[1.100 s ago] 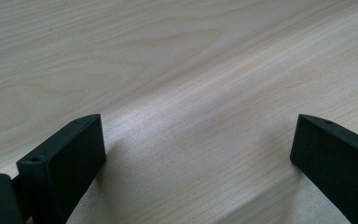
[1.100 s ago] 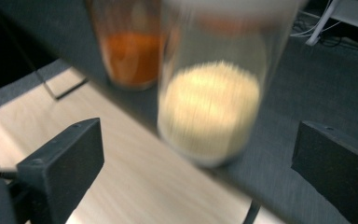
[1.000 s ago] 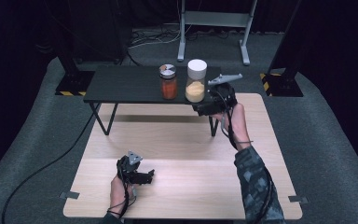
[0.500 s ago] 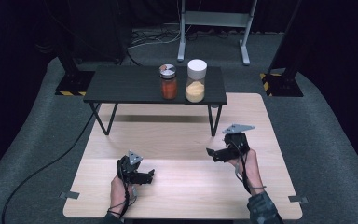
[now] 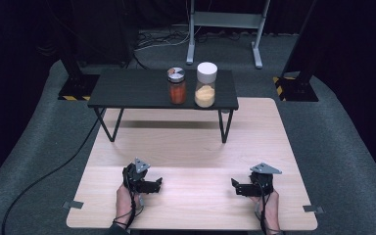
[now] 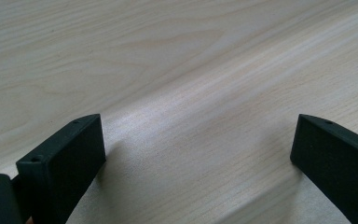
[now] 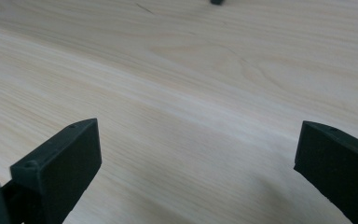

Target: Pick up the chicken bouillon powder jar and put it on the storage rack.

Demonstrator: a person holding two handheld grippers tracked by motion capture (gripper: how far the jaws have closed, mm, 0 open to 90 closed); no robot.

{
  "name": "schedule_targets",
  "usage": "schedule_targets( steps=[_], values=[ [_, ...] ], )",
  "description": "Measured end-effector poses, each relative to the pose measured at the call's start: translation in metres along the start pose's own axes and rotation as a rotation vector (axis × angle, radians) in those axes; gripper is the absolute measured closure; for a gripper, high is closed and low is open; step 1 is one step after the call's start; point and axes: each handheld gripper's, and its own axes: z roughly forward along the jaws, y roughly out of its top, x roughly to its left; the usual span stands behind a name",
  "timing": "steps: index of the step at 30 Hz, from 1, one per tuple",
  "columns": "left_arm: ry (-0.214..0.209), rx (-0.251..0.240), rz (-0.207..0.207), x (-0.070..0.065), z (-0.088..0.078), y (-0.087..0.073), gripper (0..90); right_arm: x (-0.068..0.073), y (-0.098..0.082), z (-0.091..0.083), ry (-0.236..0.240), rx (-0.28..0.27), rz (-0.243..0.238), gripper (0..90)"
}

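Both grippers sit low on the pale wooden table (image 5: 191, 147), near its front edge, with a wide stretch of bare board between them. The left gripper (image 5: 157, 183) rests at the left, jaws pointing toward the middle of the table and spread wide apart with nothing between them; in the left gripper view only wood grain shows between them. The right gripper (image 5: 234, 184) mirrors it at the right, jaws aimed back toward the middle, likewise parted and holding nothing. Each is held by a hand coming in over the front edge, wrists low, grey plates tilted upward.

Well apart from both, at the far side, the black shelf (image 5: 127, 90) stands on thin legs across the table. The orange jar (image 5: 177, 85) and the white-lidded jar (image 5: 206, 84) stand upright on it, just beside each other, right of centre near its front edge. The board runs open beneath the shelf.
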Motion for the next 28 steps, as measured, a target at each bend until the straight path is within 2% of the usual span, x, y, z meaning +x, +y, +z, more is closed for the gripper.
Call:
schedule_targets(
  steps=[1,4,11,18,24,28],
  values=[
    [-0.001,0.001,-0.002,0.0,0.0,0.0,2.7,0.001,-0.001,0.0,-0.015,0.006,0.007,0.0],
    [0.0,0.002,0.002,0.0,0.0,0.0,2.6,-0.003,-0.006,0.0,-0.023,0.007,0.045,0.0],
    [0.002,0.002,0.006,0.0,0.0,0.0,2.7,-0.008,-0.014,-0.002,-0.001,-0.027,0.076,0.0],
    [0.002,0.003,0.009,0.0,0.0,0.0,2.7,-0.011,-0.013,-0.001,0.016,-0.018,0.071,0.0],
    [-0.003,0.001,0.002,0.001,0.0,0.0,2.7,-0.005,-0.011,0.0,-0.016,-0.01,0.073,0.0],
    [-0.008,0.003,-0.002,0.002,0.0,0.0,2.8,-0.005,-0.01,0.0,-0.013,-0.002,0.068,0.0]
  ],
)
